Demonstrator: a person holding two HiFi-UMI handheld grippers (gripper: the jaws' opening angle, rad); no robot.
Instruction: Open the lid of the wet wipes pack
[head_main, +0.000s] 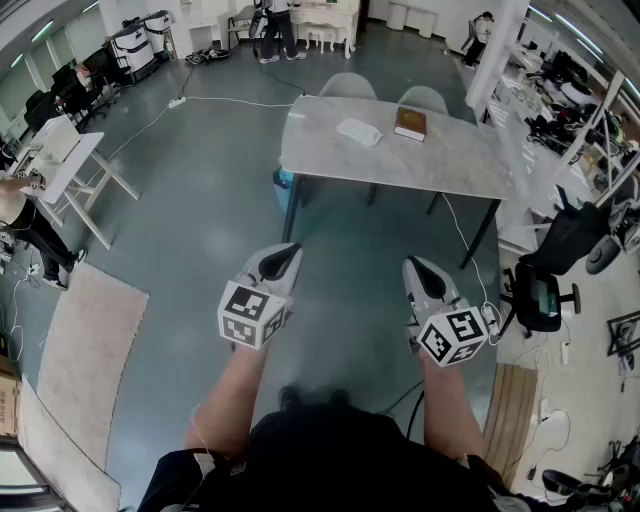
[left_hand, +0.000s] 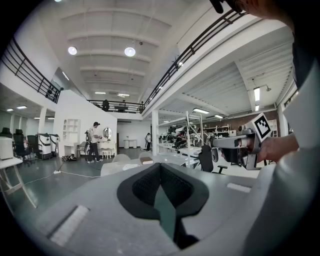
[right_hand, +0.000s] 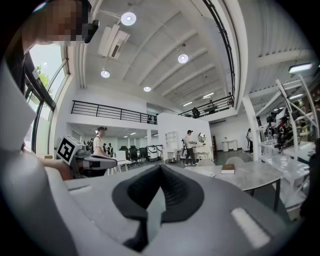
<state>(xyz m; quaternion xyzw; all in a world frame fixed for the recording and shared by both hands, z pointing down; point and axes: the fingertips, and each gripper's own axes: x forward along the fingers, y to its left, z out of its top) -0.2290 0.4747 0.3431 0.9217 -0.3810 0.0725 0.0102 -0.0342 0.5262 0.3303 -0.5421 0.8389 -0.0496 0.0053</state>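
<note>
Pale stone-look table (head_main: 440, 165) stands ahead on grey floor. Wet wipes pack (head_main: 359, 131), white, lies flat on the table top, twd its far-left part. Lid is too small to read, so can't tell if it's up or down. Brown book (head_main: 410, 123) is also on the table top, nr the far edge, closer to the table's middle than the pack. Two pale chairs (head_main: 348, 86) are pushed in at the table's far side. Blue bin (head_main: 283, 187) sits under the table's left end, by the leg.

Left gripper (head_main: 288, 256): jaws fully together, nothing btwn them. It's held in the air well short of the table's near edge, approx level, nose twd the table. Right gripper (head_main: 414, 267): same, jaws pressed closed & empty, also well short of the table's near edge, opposite its middle. Both are well apart from the pack, and neither touches the table.
</note>
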